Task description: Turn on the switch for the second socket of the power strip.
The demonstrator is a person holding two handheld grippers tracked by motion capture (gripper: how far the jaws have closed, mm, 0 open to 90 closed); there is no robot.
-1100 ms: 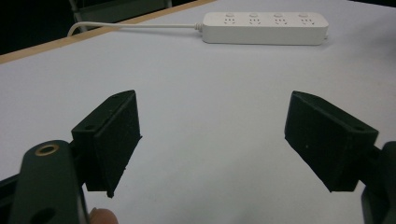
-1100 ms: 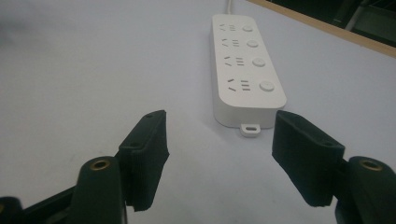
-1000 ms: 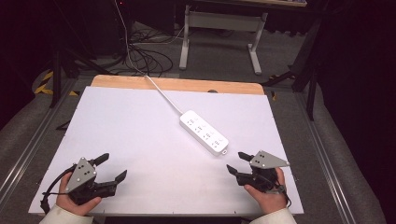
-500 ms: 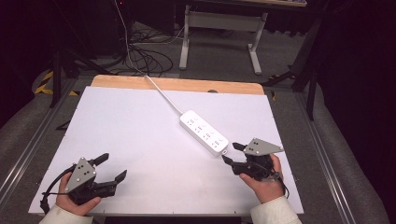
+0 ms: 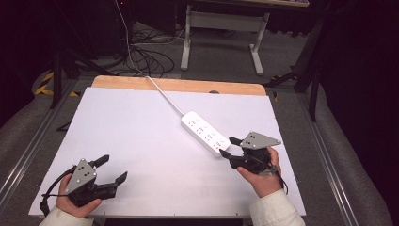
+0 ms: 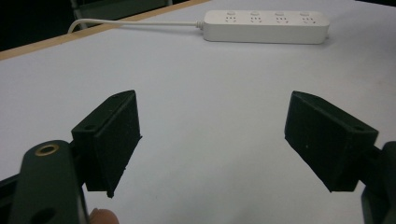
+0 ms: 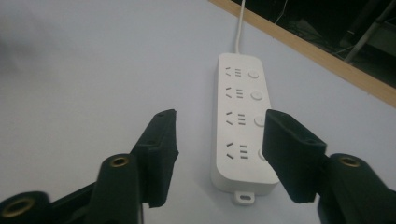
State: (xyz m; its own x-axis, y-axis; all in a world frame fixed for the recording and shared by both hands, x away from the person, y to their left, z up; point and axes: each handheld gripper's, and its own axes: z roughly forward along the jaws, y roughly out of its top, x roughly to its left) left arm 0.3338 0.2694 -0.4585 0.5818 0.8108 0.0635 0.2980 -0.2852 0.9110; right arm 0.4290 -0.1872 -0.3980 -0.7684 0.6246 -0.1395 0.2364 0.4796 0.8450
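Your right gripper [image 5: 227, 147] has moved up to the near end of the power strip [image 5: 206, 133]; your left gripper [image 5: 111, 169] has stayed put.

One white power strip with four sockets and four buttons lies on the white table [image 5: 141, 122], its single cord [image 5: 164, 96] running to the far edge. Right jaws spread open, just short of the strip's end; left jaws wide apart, well away from the strip.

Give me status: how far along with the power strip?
Done: nothing visibly. The power strip lies flat on the table, unheld, cord trailing off the far edge. In hand: the right gripper sits open at the strip's near end. Left: grasping and any handling; the left gripper rests open, well away.
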